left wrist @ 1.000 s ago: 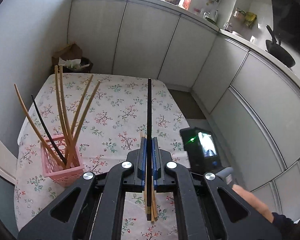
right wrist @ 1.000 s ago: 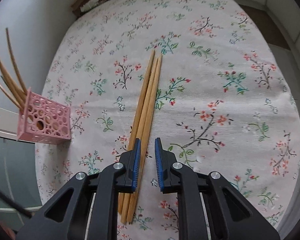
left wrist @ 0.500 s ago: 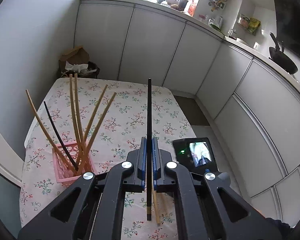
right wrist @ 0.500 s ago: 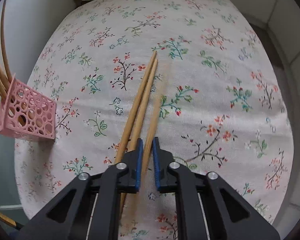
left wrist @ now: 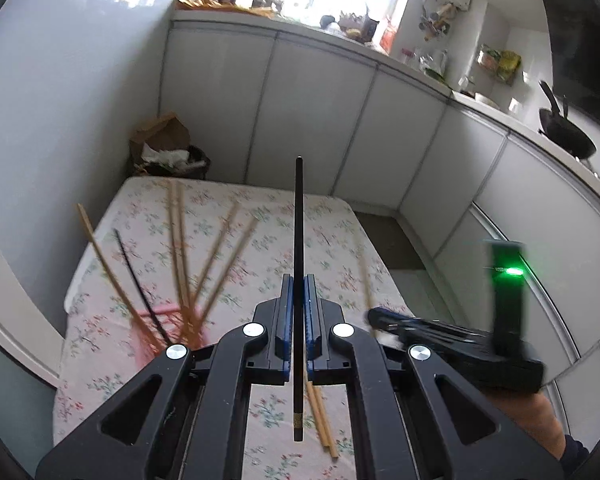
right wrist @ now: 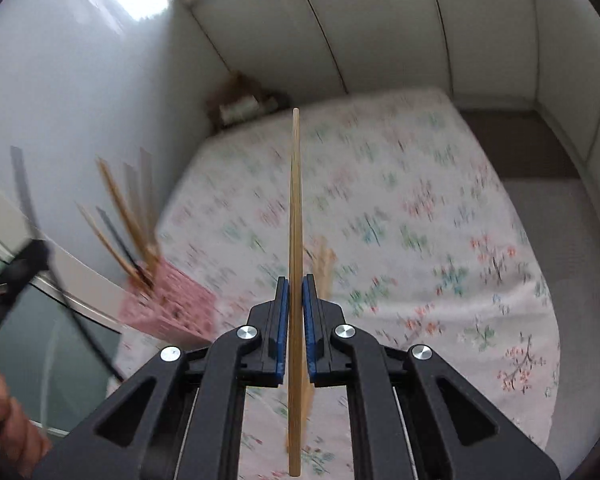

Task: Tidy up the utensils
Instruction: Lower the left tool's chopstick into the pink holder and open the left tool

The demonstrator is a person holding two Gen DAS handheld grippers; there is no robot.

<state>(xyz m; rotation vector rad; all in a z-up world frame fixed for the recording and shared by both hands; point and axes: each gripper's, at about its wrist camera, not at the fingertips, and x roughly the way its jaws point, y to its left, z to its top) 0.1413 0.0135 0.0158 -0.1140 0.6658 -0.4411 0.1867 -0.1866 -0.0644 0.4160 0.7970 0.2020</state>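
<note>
My left gripper [left wrist: 298,292] is shut on a black chopstick [left wrist: 298,240] that stands up between its blue pads, above the floral tablecloth [left wrist: 260,208]. To its left a pink perforated holder [left wrist: 164,320] carries several wooden chopsticks and a black one. Two wooden chopsticks [left wrist: 320,416] lie on the cloth under the left gripper. My right gripper [right wrist: 296,292] is shut on one wooden chopstick [right wrist: 295,220], lifted clear of the cloth. The pink holder [right wrist: 168,308] is blurred at its left. The right gripper [left wrist: 384,318] also shows at the right of the left wrist view.
White cabinet fronts [left wrist: 300,112] wrap the far and right sides of the table. A bin with a paper bag [left wrist: 164,148] stands in the far left corner. A worktop with a wok [left wrist: 564,136] runs along the right. A grey wall [left wrist: 60,120] borders the left.
My right gripper closed on one wooden chopstick from the three on the cloth and lifted it, tilting upward. The left gripper rose slightly, still holding the black chopstick.
</note>
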